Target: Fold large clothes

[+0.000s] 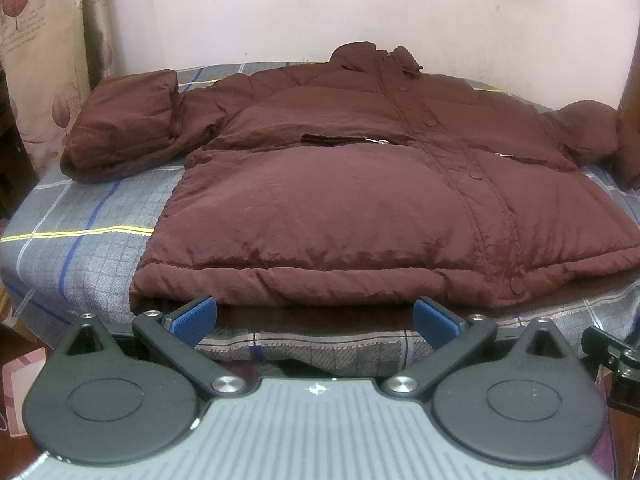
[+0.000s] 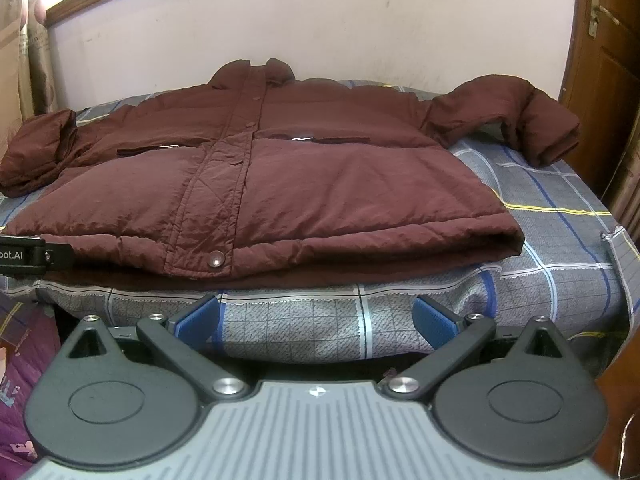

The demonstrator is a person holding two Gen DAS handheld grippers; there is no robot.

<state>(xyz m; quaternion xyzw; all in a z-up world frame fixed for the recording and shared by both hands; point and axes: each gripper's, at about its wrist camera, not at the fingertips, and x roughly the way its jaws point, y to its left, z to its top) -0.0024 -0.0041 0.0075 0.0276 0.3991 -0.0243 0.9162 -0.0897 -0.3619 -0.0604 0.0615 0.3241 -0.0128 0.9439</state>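
Jacket (image 1: 360,184) laid flat on bed (image 1: 80,240), collar toward 12 o'clock by wall (image 1: 280,12); sleeves spread to 9 and 3; hem at 6.

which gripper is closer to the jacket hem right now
Left. The left gripper has its open tips right at the jacket hem. The right gripper, also open, hangs lower, in front of the bed edge.

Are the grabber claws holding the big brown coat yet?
No. The left gripper and right gripper are both open and hold nothing; the jacket lies flat.
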